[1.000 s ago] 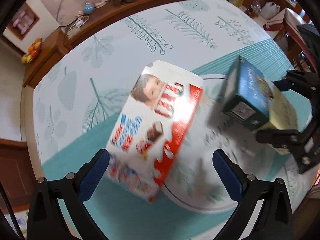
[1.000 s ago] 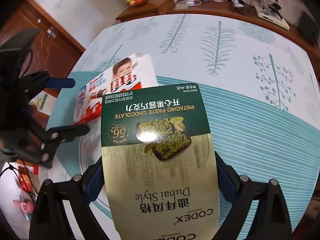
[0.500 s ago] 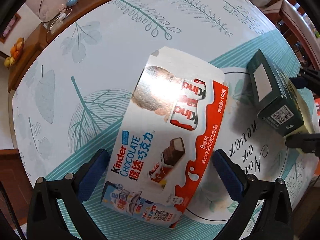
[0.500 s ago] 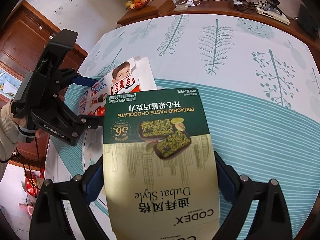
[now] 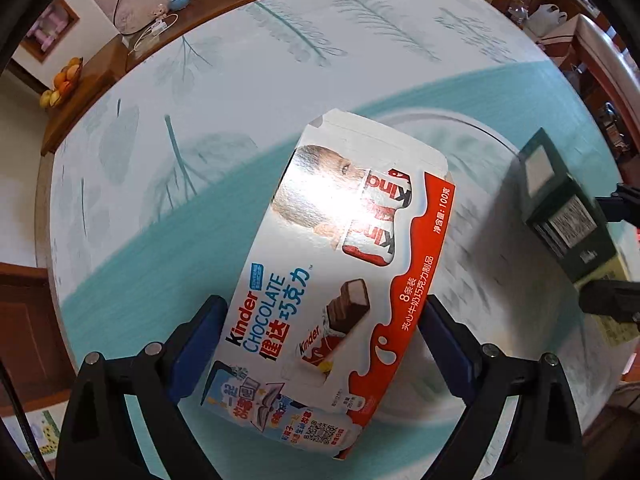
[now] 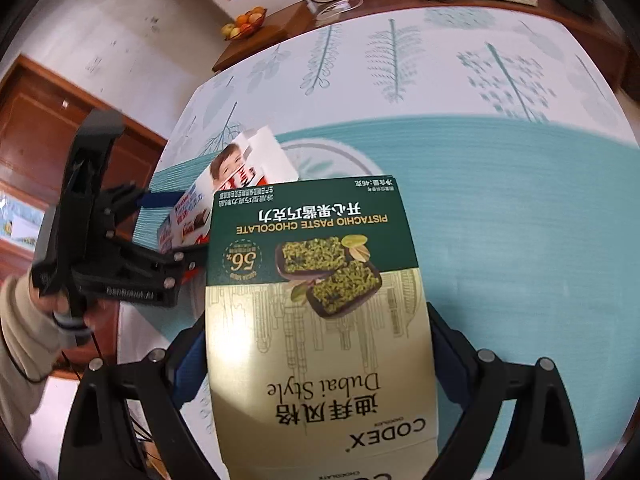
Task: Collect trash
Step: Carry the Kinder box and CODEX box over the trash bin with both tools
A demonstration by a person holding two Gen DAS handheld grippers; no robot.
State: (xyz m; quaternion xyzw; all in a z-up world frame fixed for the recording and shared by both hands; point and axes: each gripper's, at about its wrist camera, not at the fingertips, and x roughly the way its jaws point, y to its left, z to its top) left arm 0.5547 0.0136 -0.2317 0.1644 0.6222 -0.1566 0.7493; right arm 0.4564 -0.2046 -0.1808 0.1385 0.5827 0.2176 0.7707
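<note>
Currently, items on round table (image 5: 132,184) w/ teal-and-white leaf-print cloth:

1. Kinder Chocolate box (image 5: 336,280): white/red carton, lying flat on cloth, partly over a printed circle motif. Sits btwn the blue pads of left gripper (image 5: 322,344), which points straight down. Jaws closing in; left pad at box's long edge, right pad just beside the other edge; firm contact can't be told.

2. Pistachio paste chocolate box (image 6: 316,300), "Dubai Style", green/gold: pinched across its width by right gripper (image 6: 316,364), pads on both sides, held off the table. In left wrist view it shows at the right edge, dark green end facing.

3. Bkgd: wooden sideboard (image 6: 296,20) w/ fruit bowl (image 6: 246,24), cables.

4. Person's sleeve (image 6: 24,328) beside left gripper's handle.
</note>
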